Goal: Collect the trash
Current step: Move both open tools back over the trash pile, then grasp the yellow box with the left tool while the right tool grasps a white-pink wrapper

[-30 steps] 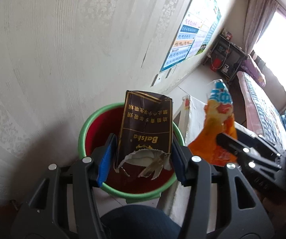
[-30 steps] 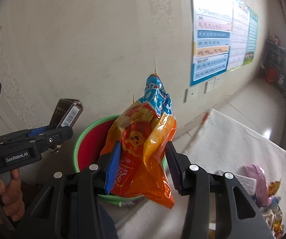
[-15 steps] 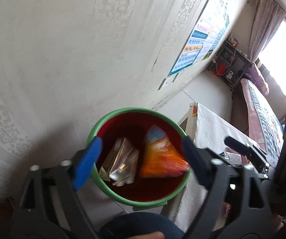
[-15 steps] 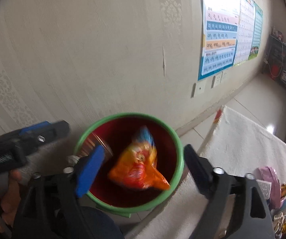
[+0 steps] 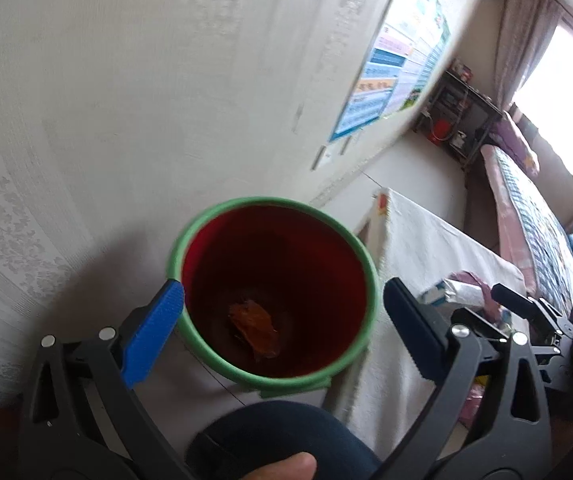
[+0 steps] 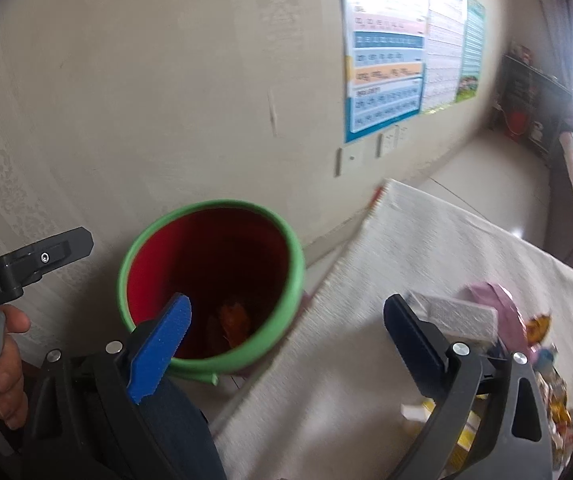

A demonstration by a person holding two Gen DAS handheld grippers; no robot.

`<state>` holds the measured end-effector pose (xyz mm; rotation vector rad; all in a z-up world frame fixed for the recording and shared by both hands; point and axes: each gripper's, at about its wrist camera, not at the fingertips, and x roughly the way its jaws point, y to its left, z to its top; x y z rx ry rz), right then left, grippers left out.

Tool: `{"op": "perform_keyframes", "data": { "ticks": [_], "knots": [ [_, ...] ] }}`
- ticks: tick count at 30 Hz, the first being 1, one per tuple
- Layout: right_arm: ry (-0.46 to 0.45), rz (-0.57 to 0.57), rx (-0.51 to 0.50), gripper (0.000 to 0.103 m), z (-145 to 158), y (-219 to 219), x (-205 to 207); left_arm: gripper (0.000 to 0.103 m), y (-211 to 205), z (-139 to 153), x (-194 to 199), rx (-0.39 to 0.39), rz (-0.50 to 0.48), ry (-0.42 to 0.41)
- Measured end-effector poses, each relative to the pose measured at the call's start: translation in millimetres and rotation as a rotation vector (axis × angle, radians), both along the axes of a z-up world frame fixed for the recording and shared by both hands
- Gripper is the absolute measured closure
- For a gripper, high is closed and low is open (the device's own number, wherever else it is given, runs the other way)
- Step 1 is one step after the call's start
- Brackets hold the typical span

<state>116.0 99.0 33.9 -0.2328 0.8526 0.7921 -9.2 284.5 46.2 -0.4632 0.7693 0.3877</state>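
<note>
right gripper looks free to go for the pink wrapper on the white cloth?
Probably yes: the right gripper has nothing between its opening jaws, and the pink wrapper lies on top of the white cloth, nothing covering it.

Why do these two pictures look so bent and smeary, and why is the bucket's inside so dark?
Left wrist view: fisheye lens bows the wall, the window is blown out white, and the red bucket sits deep in shadow around the orange wrapper. Right wrist view: motion blur smears the tablecloth and the litter on it.

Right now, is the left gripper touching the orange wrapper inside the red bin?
Apart. The left wrist view shows the left gripper opening, nothing between its jaws; the orange wrapper lies at the red bin's bottom.
</note>
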Motion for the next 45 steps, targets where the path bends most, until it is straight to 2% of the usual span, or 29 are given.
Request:
{"op": "perform_keyframes", "data": {
  "ticks": [4,17,20,26,33,45],
  "knots": [
    [0.021,-0.048,-0.006,0.009,0.7,-32.3,0.0,0.005,-30.8,2.1,10.0,-0.017,-0.071,-0.003],
    [-0.023,-0.265,-0.063,0.009,3.4,-179.1,-9.7,0.005,-139.2,-8.4,43.1,-0.05,-0.308,0.027],
    [-0.049,-0.308,-0.11,0.009,-1.0,-210.6,-14.2,0.005,-164.5,-13.0,50.8,-0.038,-0.36,0.049],
    [-0.015,-0.398,-0.162,0.009,-25.6,-267.1,-13.1,0.005,-202.2,-25.6,65.4,-0.057,-0.435,0.08],
    [0.024,-0.459,-0.161,0.009,-41.7,-300.2,-6.6,0.005,-228.4,-48.9,84.5,-0.112,-0.469,0.125],
    [0.065,-0.449,-0.172,0.01,-63.6,-307.7,8.6,0.005,-238.6,-80.7,112.9,-0.167,-0.433,0.19]
  ]
}}
